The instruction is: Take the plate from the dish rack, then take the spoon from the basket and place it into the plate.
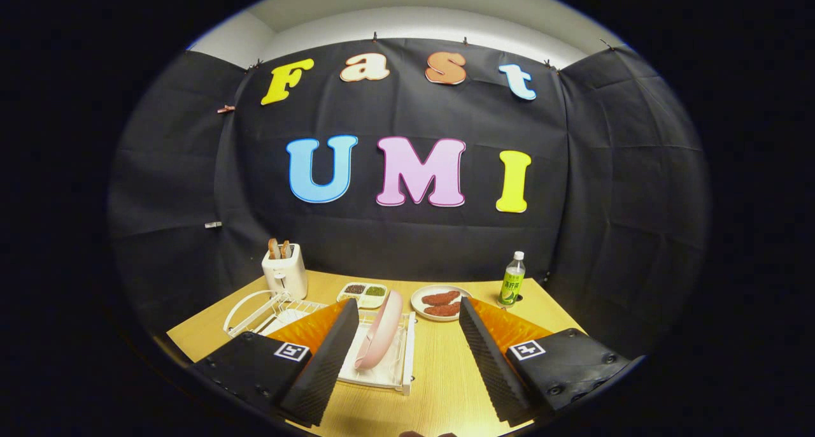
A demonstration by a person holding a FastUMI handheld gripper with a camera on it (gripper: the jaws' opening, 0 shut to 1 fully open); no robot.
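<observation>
Tool (407, 335) open, pink plate (379, 330) upright on edge in dish rack (401, 367)

One pink plate (379, 332) standing in one dish rack (388, 370), one toaster (284, 272), one bottle (512, 279), two dishes (361, 293) lying behind

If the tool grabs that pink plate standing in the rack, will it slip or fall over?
The pink plate stands on edge, leaning in the white dish rack, so it may tip sideways once lifted free. Its surface looks smooth and glossy, so probably a bit slippery. It looks stiff, not bendy. The tool is open, with the plate between its fingers.
</observation>
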